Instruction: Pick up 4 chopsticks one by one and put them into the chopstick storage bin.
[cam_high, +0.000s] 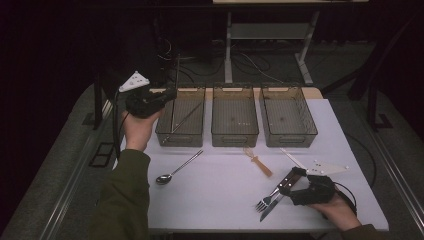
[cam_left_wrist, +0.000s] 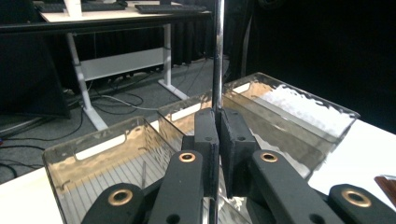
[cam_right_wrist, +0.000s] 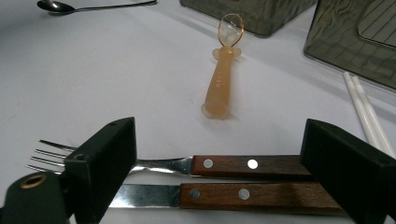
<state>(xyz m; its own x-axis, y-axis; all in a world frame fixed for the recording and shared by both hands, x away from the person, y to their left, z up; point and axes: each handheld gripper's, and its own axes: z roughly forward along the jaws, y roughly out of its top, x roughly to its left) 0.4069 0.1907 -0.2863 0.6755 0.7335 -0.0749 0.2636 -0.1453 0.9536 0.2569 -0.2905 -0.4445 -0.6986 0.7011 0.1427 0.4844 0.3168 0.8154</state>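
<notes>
A: What is each hand doing?

B: The left gripper (cam_high: 167, 95) pinches a thin metal rod (cam_left_wrist: 217, 56) upright over the left bin (cam_high: 192, 137), seemingly to drop it in. The right gripper (cam_high: 295, 177) hovers spread around a fork (cam_right_wrist: 154, 164) and knife (cam_right_wrist: 224, 196).

A: Anything nearby?

B: A spoon (cam_high: 175, 170), an amber scoop (cam_right_wrist: 222, 79) and white chopsticks (cam_right_wrist: 366, 114) lie on the table (cam_high: 225, 200), none in the way.

Dim room, dark surroundings; the white tabletop (cam_high: 220, 185) catches soft overhead light. Glare ripples on a clear bin (cam_left_wrist: 299, 112); near tool parts blur, shadows faint.
</notes>
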